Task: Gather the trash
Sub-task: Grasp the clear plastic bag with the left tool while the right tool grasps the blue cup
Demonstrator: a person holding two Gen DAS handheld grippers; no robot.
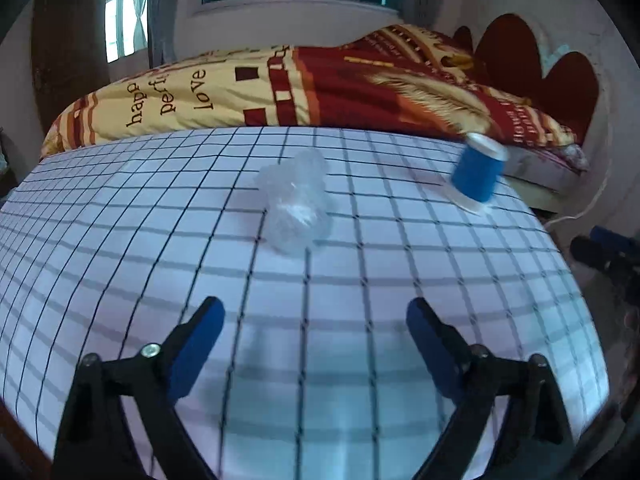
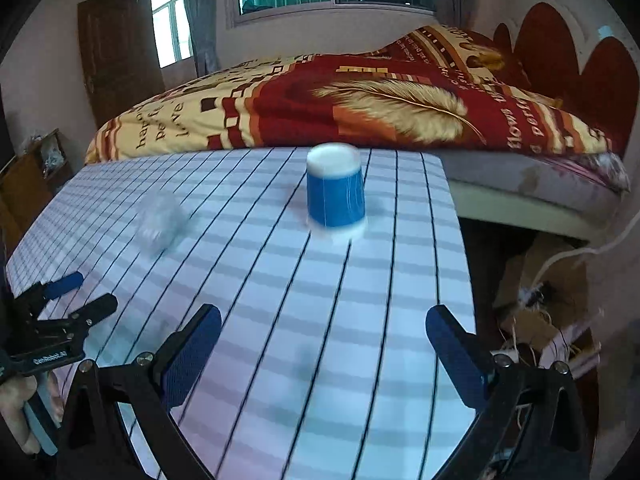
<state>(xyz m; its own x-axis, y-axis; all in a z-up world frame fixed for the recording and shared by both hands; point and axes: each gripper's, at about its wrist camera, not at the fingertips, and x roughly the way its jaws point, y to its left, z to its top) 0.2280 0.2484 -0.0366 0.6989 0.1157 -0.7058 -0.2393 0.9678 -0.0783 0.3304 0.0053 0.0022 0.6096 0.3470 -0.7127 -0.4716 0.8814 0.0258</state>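
Wide-spread right claw (image 2: pixel 322 338) faces blurred, upside-down blue paper cup (image 2: pixel 336 192).

Grid-patterned table cloth (image 1: pixel 320 340), red-and-yellow quilted bed (image 2: pixel 360 100) behind (dark wooden door (image 2: pixel 116 52) beyond)

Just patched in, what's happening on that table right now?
Nothing is held yet. The left gripper and right gripper are both open above the grid-patterned table. The left one faces a crumpled clear plastic wrapper; the right one faces an upside-down blue paper cup near the table's far edge. Both pieces of trash sit apart on the cloth, ahead of the fingers. A bed with a red and yellow quilt lies behind.
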